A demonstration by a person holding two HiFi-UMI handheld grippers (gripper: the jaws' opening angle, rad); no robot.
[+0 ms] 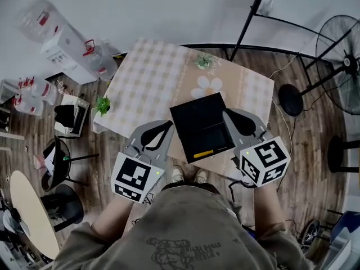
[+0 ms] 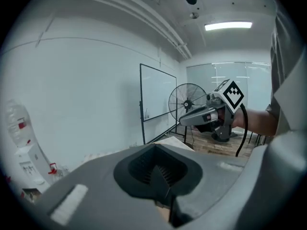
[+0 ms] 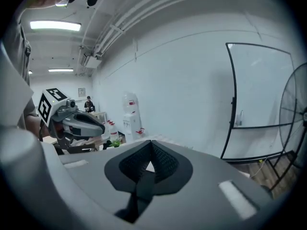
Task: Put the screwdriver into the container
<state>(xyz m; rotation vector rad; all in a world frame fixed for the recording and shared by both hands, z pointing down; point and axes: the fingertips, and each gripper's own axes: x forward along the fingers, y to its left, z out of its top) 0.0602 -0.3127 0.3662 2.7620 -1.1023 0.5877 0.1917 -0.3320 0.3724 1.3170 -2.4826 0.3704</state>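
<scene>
In the head view a black square container point(image 1: 197, 118) rests on the near end of the table point(image 1: 146, 77). A yellow-handled screwdriver point(image 1: 203, 153) lies inside it along its near edge. My left gripper point(image 1: 167, 124) hovers just left of the container, and my right gripper point(image 1: 227, 112) just right of it. Both are shut with nothing between the jaws. The left gripper view looks over its closed jaws point(image 2: 160, 176) at the right gripper point(image 2: 211, 115). Past the closed jaws point(image 3: 145, 169) of the right gripper view, the left gripper point(image 3: 73, 121) shows.
The table carries a checked cloth and two small green plants point(image 1: 204, 61) point(image 1: 102, 104). A standing fan point(image 1: 344, 63) and a black frame stand to the right. A water dispenser point(image 1: 67, 46), chairs and a round table point(image 1: 28, 212) are on the left.
</scene>
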